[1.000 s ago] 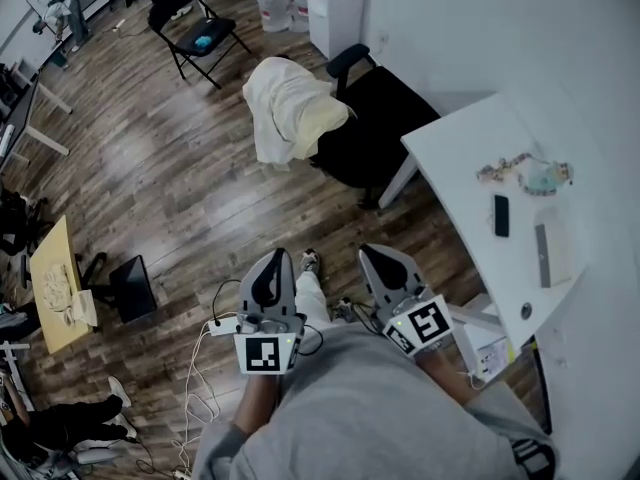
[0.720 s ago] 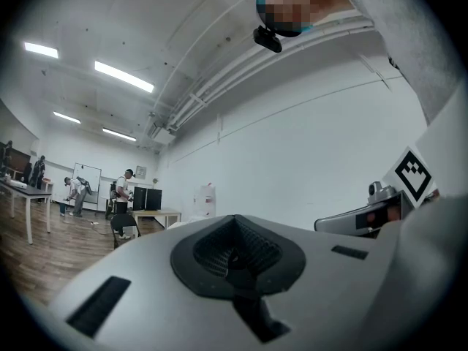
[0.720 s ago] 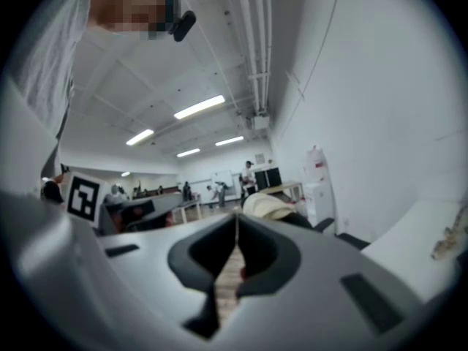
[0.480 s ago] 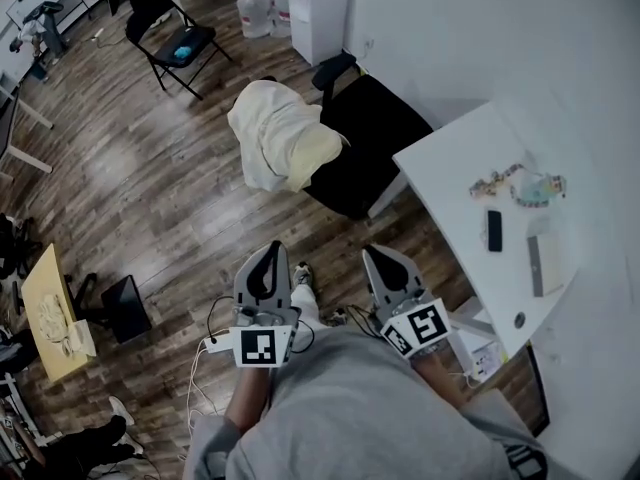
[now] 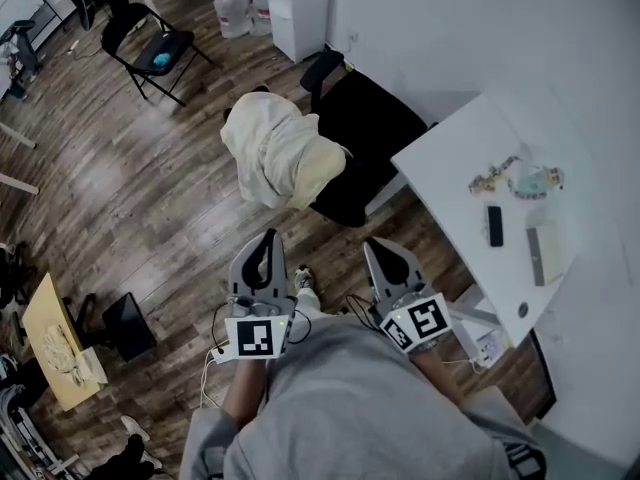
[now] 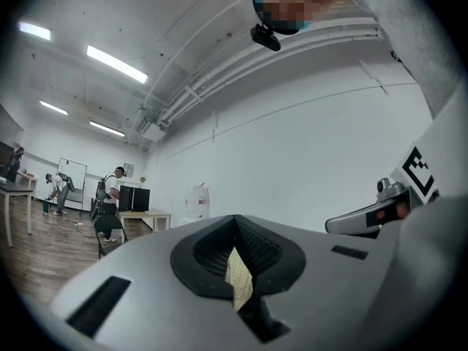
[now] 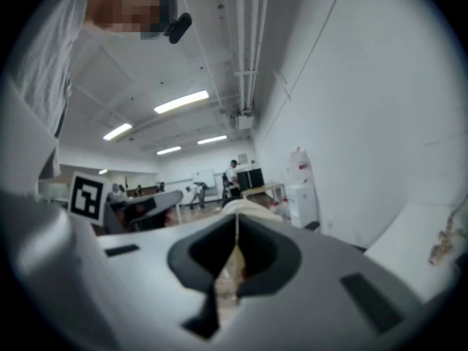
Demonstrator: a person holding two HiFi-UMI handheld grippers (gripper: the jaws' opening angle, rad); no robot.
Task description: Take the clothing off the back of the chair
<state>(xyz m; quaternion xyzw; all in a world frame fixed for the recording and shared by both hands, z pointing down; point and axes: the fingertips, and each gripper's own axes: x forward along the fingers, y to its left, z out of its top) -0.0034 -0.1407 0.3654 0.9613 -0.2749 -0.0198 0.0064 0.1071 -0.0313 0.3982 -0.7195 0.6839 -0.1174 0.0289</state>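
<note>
Clothing (image 5: 280, 158): a pale cream garment, thick and bunched, draped over the back of the black chair (image 5: 368, 118); it covers the whole top of the back and hangs down on the side that faces the open floor (image 5: 130, 188).
Place of the clothing: on the chair back, which stands just beside the near left corner of the white counter (image 5: 450, 158).
Direction from the claws: the clothing lies straight ahead of both claws and well apart from them, with bare floor between.
Long axis: in the head view the bundle runs slanted along the chair back, from upper left to lower right, so it lies across the line of approach.
Nearer claw: the left claw (image 5: 268, 240) points almost directly at the middle of the bundle; the right claw (image 5: 376, 246) points more toward the chair seat and the counter's edge.
Left claw: clenched, jaws together, nothing between them.
Right claw: also clenched and empty; its own view shows the top of the clothing far beyond the tips.
Judgement: both claws must release before they can take the cloth; the folded top looks the easiest place to pinch.
</note>
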